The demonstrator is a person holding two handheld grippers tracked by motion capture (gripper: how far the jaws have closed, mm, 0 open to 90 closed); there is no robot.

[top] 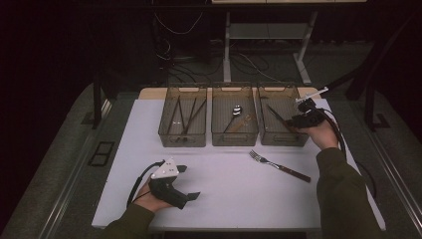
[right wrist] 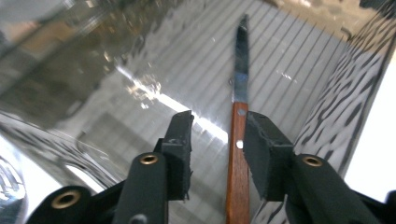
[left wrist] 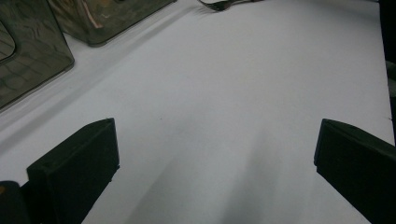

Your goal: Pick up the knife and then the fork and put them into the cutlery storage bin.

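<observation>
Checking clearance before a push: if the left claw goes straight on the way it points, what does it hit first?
Probably nothing nearby. The left claw is open over bare table; the fork lies far ahead near that line, the bins off to one side. Depth is unclear.

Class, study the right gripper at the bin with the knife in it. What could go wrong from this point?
The knife lies between the right gripper jaws, which stand apart, close to one pad; if they lift or shift now it may drag or tip. The bin wall is near, so the jaws could knock it. The fork lies under that forearm and may get swept.
</observation>
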